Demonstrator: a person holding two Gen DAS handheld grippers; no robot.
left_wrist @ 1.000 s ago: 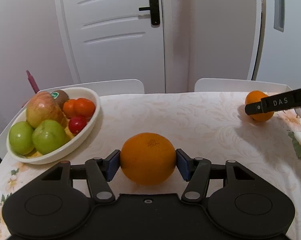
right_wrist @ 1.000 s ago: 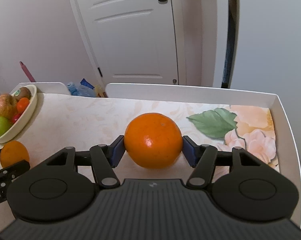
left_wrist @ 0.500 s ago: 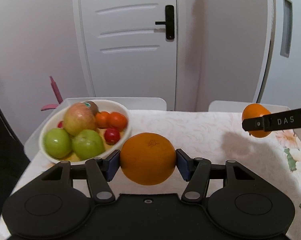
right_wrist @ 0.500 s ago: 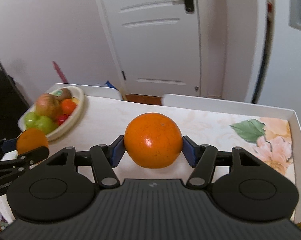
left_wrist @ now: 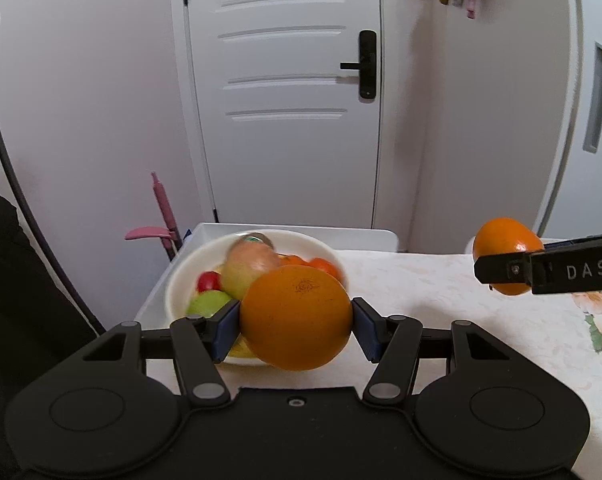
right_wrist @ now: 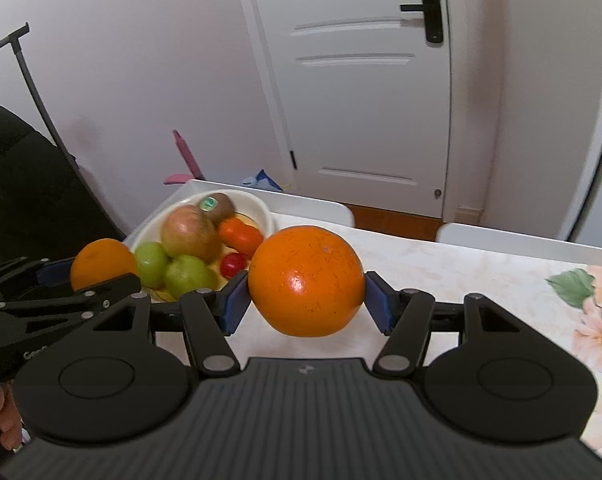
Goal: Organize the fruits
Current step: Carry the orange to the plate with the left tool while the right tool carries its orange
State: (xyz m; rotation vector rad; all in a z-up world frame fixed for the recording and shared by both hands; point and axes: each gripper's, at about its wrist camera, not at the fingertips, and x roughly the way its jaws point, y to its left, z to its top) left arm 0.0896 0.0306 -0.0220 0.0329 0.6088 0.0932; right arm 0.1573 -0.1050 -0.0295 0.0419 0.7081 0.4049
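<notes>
My left gripper (left_wrist: 295, 318) is shut on an orange (left_wrist: 295, 316) and holds it in the air just in front of the white fruit bowl (left_wrist: 181, 280). My right gripper (right_wrist: 305, 306) is shut on a second orange (right_wrist: 306, 286), raised above the table to the right of the bowl (right_wrist: 263, 208). The bowl holds a red-yellow apple (right_wrist: 187, 232), green apples (right_wrist: 187, 274), a kiwi (right_wrist: 217, 205), tomatoes (right_wrist: 241, 236) and a small red fruit (right_wrist: 232, 265). The left gripper's orange also shows in the right wrist view (right_wrist: 101, 262), and the right one's in the left wrist view (left_wrist: 505, 246).
The table (left_wrist: 441, 300) has a floral cloth and a raised white rim (right_wrist: 521, 240). The bowl sits at its far left corner. A white door (left_wrist: 285, 100) and a pink object (left_wrist: 163, 208) stand behind. A dark chair or garment (right_wrist: 25, 184) is at left.
Both grippers have lifted their oranges off the table and carried them left toward the bowl, which now sits directly behind the left orange.
</notes>
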